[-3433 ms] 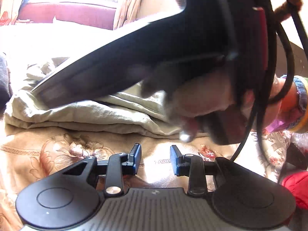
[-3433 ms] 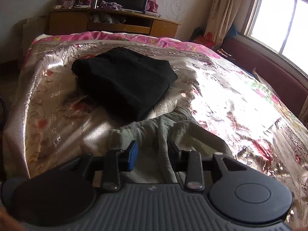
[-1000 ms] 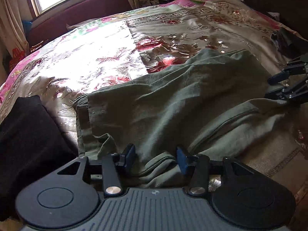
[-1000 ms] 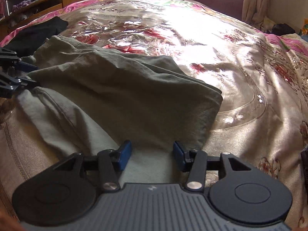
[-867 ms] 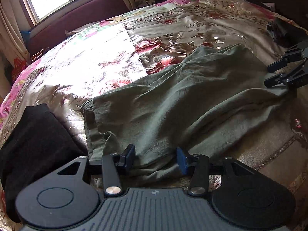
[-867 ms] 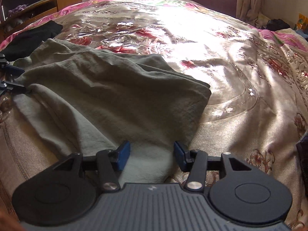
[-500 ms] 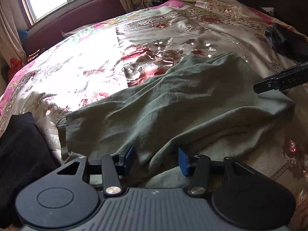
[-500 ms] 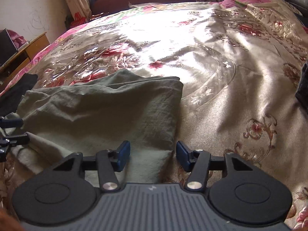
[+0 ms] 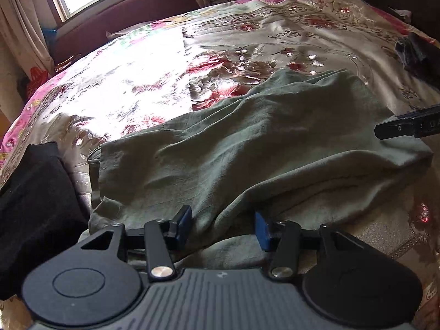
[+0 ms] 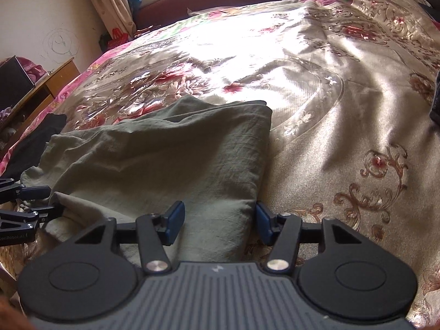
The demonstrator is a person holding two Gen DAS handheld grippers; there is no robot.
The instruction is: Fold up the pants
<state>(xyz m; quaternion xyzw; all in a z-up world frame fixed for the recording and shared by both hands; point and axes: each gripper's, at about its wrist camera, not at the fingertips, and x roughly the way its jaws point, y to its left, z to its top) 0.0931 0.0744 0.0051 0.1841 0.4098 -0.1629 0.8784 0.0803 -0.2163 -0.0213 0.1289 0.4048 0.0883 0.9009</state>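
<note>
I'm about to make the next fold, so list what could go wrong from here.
1. The pants lie rumpled, their near edge bunched between the fingers of the left gripper; folding now may lock in creases.
2. The right gripper, whose jaws have just been opening, straddles one corner only; a grab may catch just the top layer.

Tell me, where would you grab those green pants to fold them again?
Probably at the near corners. The pants lie folded flat on the bedspread, and their near edge sits loose between the open fingers of the left gripper and the right gripper. Come from the near side.
</note>
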